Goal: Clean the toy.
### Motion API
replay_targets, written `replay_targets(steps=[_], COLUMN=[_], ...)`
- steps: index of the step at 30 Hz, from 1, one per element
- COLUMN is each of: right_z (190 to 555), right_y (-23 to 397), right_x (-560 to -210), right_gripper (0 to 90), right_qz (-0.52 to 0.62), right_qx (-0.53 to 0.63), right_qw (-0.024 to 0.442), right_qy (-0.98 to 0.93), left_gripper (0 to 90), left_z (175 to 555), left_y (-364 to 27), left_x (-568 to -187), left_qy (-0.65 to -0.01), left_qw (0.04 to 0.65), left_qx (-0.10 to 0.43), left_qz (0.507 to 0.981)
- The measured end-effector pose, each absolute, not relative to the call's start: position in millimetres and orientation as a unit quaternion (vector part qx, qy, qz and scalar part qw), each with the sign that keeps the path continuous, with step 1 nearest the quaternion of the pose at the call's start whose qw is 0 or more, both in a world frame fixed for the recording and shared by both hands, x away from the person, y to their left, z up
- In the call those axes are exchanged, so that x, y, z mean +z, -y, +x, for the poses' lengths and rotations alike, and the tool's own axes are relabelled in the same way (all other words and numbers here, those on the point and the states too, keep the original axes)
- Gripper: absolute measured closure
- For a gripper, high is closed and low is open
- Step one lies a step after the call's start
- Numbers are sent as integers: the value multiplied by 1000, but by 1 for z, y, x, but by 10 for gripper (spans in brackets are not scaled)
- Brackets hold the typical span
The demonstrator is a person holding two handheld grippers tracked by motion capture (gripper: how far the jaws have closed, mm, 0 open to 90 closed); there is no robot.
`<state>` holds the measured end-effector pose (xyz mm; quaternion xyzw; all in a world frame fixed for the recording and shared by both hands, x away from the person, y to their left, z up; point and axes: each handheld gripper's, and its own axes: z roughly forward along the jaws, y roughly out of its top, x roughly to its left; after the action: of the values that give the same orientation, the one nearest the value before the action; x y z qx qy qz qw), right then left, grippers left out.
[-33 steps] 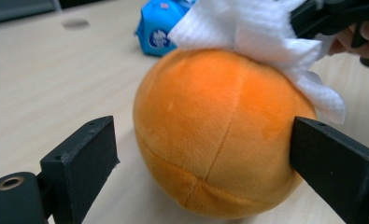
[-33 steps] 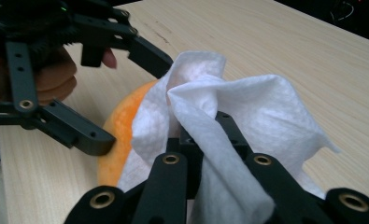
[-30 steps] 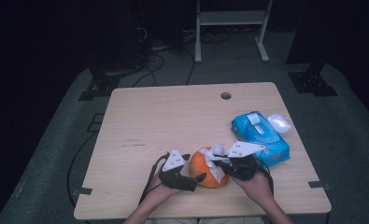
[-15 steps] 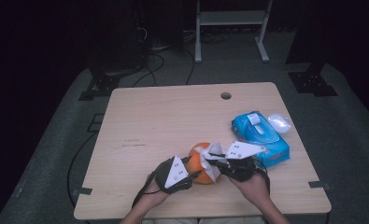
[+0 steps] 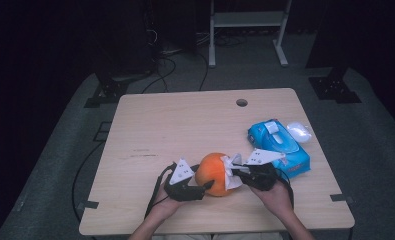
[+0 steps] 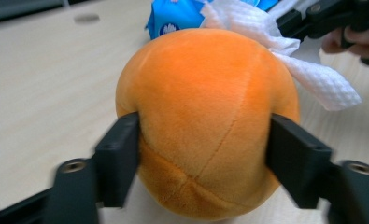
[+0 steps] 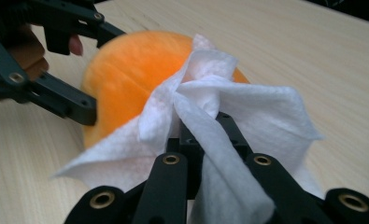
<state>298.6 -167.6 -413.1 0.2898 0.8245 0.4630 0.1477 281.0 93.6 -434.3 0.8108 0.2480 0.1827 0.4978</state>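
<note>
An orange plush ball (image 5: 214, 172) sits near the front edge of the wooden table (image 5: 185, 125). My left gripper (image 5: 206, 186) comes at it from the left. In the left gripper view its two black jaws touch both sides of the ball (image 6: 205, 121), the left one denting the plush. Those jaws have just been opening, with the ball still between them. My right gripper (image 5: 238, 172) is shut on a crumpled white wipe (image 7: 247, 107) and holds it against the ball's right side (image 7: 121, 70). The wipe (image 6: 285, 51) drapes over the ball's far shoulder.
A blue pack of wipes (image 5: 280, 142) lies just right of the right hand, with a small white oval object (image 5: 299, 131) beside it. A round hole (image 5: 241, 102) is in the table's far edge. Bare wood stretches across the left and far half.
The left gripper swung from a tilted pose at the ball's lower left back onto the ball's sides. The ball shifted slightly. The right gripper and wipe stayed against it.
</note>
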Motion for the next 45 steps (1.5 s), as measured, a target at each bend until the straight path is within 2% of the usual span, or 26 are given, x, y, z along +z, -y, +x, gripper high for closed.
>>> replay_targets(steps=[3,12,19,21,24,27,31,37,40,42,45], right_z=[289,266,279,286,290,286,278,294,309,311,306], right_y=[161,127,147,158,165,157,138,161,180,183,177], right_x=[-403,-393,-391,-394,-399,-400,-403,-410,-424,-426,-423], right_gripper=[826,826,826,826,825,825,825,826,825,825,825], right_qz=[270,191,235,256,269,255,220,273,315,322,310], right_qx=[480,499,488,489,490,491,475,467,469,471,466], right_qw=[158,167,201,198,187,174,177,180,142,134,146], right_qy=[-820,-828,-816,-810,-808,-815,-834,-822,-813,-810,-816], left_gripper=[383,393,403,393,273,193,238,287,288,265,145], left_z=[274,260,263,264,270,276,276,276,276,277,283], left_y=[-87,-72,-75,-76,-79,-87,-88,-93,-93,-93,-93], left_x=[-432,-431,-434,-435,-433,-428,-435,-437,-438,-436,-435], left_qy=[-218,-165,-161,-165,-193,-220,-220,-212,-212,-213,-237], left_qw=[490,464,467,472,501,528,509,499,499,502,510], left_qx=[217,259,257,249,203,173,172,175,173,168,158], left_qz=[816,831,831,830,819,802,814,822,822,821,811])
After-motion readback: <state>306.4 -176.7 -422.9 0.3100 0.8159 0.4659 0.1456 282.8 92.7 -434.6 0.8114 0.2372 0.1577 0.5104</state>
